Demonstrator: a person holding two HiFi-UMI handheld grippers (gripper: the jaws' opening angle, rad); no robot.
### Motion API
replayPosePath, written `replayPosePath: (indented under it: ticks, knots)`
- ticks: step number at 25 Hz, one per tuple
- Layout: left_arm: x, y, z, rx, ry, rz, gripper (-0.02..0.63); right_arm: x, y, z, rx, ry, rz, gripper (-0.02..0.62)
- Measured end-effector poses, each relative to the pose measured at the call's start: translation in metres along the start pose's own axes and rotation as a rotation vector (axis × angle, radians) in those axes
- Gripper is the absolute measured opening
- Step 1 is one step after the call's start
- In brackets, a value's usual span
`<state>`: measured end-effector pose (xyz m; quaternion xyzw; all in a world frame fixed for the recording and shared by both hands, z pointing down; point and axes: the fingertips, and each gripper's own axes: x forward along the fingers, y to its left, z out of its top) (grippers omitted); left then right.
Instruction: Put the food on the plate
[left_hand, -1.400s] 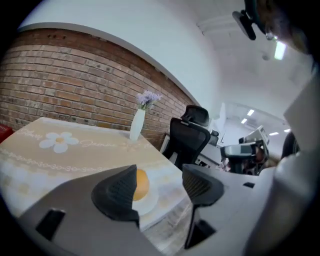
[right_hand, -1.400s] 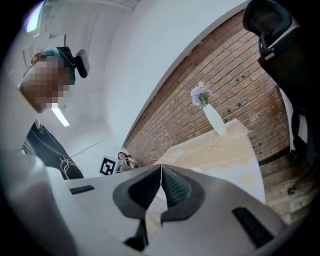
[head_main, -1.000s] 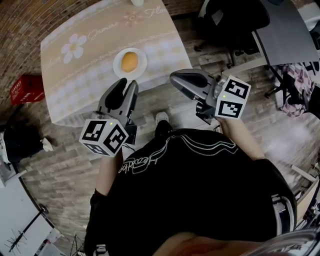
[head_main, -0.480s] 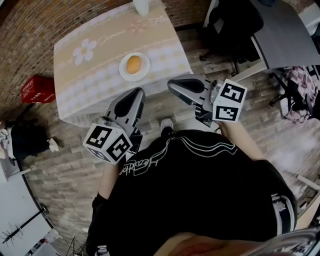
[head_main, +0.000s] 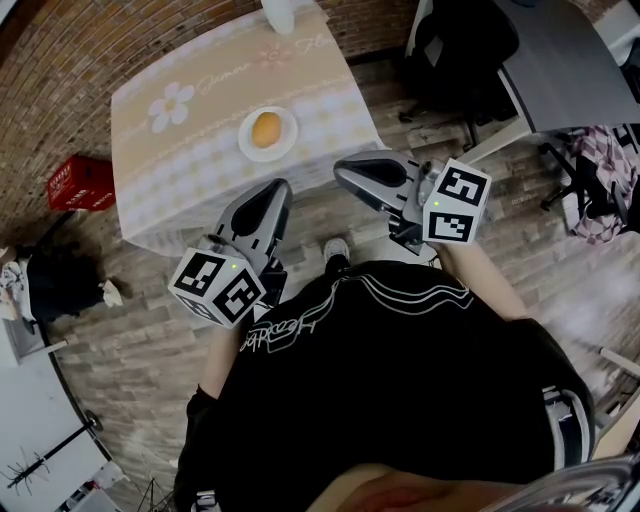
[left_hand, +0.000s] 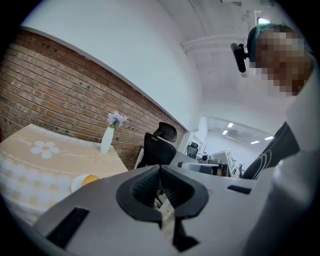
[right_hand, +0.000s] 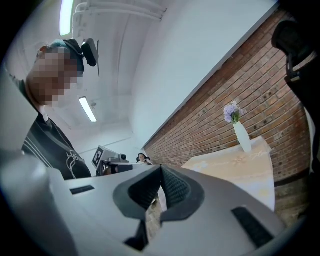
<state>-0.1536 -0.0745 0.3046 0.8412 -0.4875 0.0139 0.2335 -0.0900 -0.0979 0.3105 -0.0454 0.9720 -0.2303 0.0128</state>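
The food (head_main: 266, 129), round and orange, possibly a fruit, lies on the plate (head_main: 287, 141) on the tabletop (head_main: 190, 165). Left gripper (head_main: 277, 189) and right gripper (head_main: 343, 169) are well apart from the plate, on the person's side. Both are fully closed with nothing between the jaws.

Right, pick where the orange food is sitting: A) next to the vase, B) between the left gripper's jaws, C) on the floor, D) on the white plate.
D: in the head view the orange food lies on the white plate, in the middle of the table.
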Motion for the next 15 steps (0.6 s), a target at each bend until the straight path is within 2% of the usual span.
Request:
replayPosePath:
  ticks: [15]
  knots:
    - [0.001, -0.009, -0.006, 0.016, 0.002, 0.038, 0.011, -0.015, 0.005, 0.001, -0.012, -0.012, -0.001, -0.003]
